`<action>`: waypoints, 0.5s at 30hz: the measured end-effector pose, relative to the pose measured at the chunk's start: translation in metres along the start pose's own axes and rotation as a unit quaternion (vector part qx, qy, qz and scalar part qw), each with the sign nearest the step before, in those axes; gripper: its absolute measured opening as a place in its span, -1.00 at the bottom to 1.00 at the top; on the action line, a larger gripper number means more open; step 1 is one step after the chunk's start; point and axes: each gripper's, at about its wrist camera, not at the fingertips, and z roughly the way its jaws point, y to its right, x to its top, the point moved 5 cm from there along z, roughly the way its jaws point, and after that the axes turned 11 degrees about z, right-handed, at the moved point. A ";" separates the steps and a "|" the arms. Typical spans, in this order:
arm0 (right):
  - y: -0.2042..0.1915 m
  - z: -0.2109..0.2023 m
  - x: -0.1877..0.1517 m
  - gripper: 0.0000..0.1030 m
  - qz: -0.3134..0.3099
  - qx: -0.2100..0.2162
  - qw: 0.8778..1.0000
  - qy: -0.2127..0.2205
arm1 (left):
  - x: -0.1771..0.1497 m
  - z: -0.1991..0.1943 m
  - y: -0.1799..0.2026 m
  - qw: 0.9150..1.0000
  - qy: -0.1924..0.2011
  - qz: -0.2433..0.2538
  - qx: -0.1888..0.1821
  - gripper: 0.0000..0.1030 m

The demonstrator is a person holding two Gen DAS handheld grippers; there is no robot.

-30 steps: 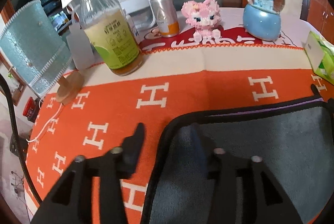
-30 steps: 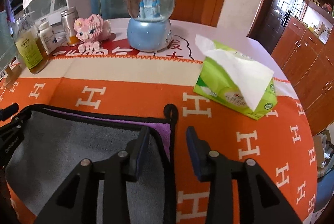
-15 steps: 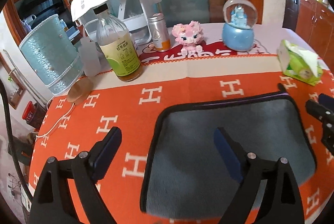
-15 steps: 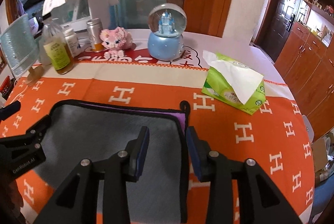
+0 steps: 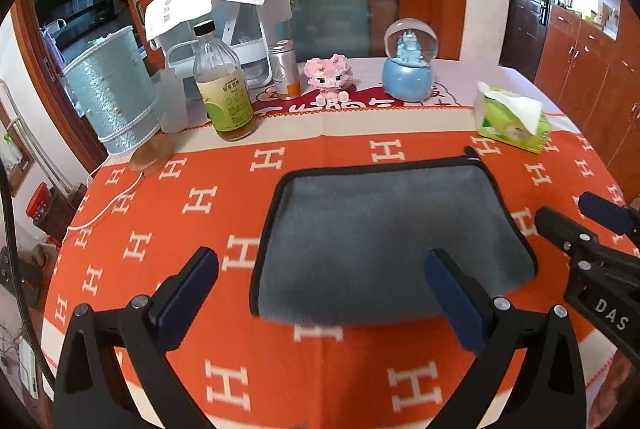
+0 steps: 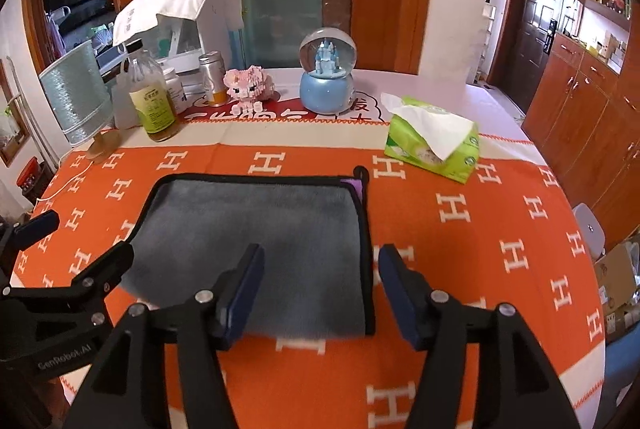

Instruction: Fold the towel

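Note:
A grey towel (image 5: pixel 384 237) with a black border lies folded flat on the orange tablecloth (image 5: pixel 168 213); it also shows in the right wrist view (image 6: pixel 264 241), with a purple underside corner (image 6: pixel 356 186) peeking out at its far right. My left gripper (image 5: pixel 320 289) is open and empty, held above the towel's near edge. My right gripper (image 6: pixel 320 279) is open and empty, above the towel's near right corner. Each gripper shows at the side of the other's view.
Along the table's back stand a juice bottle (image 5: pixel 224 89), a can (image 5: pixel 285 73), a pink brick figure (image 5: pixel 328 75), a snow globe (image 5: pixel 409 63), a teal lamp (image 5: pixel 112 93) and a green tissue pack (image 5: pixel 512 121). A white cable (image 5: pixel 104 205) runs off the left edge.
Both grippers have let go of the towel, opened wide, and pulled back and up from the table. The towel now lies folded with its edges matched.

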 end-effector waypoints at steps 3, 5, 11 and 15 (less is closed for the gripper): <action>0.003 -0.013 -0.011 0.18 0.002 -0.007 1.000 0.001 | -0.010 -0.015 0.003 1.000 0.003 -0.003 -0.006 0.99; 0.006 -0.021 -0.018 0.19 0.005 -0.008 1.000 0.001 | -0.017 -0.025 0.005 1.000 0.005 -0.006 -0.010 0.99; 0.014 -0.043 -0.034 0.21 0.016 -0.012 1.000 0.006 | -0.033 -0.051 0.008 1.000 0.012 -0.012 -0.023 0.99; 0.017 -0.059 -0.045 0.22 0.019 -0.014 1.000 0.010 | -0.047 -0.071 0.013 1.000 0.015 -0.006 -0.021 0.99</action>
